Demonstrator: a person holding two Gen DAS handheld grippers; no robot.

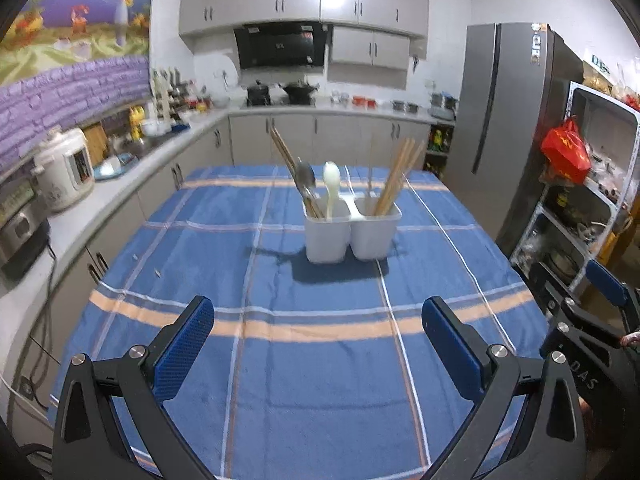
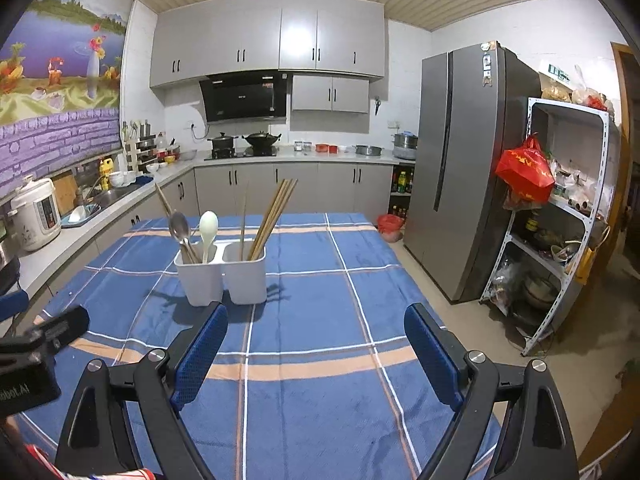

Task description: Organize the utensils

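A white two-compartment utensil holder (image 1: 352, 232) (image 2: 222, 276) stands on the blue plaid tablecloth (image 1: 312, 360) (image 2: 304, 340). Its left compartment holds a metal spoon (image 1: 305, 178) (image 2: 179, 228), a white spoon (image 1: 332, 184) (image 2: 208, 228) and a stick leaning left. Its right compartment holds several wooden chopsticks (image 1: 400, 172) (image 2: 276, 212). My left gripper (image 1: 318, 316) is open and empty, well in front of the holder. My right gripper (image 2: 316, 320) is open and empty, in front and to the right of it.
A kitchen counter (image 1: 120, 176) with a rice cooker (image 1: 64, 168) runs along the left. A grey fridge (image 2: 468, 168) and a metal shelf (image 2: 560, 208) with a red bag (image 2: 524, 172) stand right of the table. The right gripper's body (image 1: 592, 332) shows at the left view's right edge.
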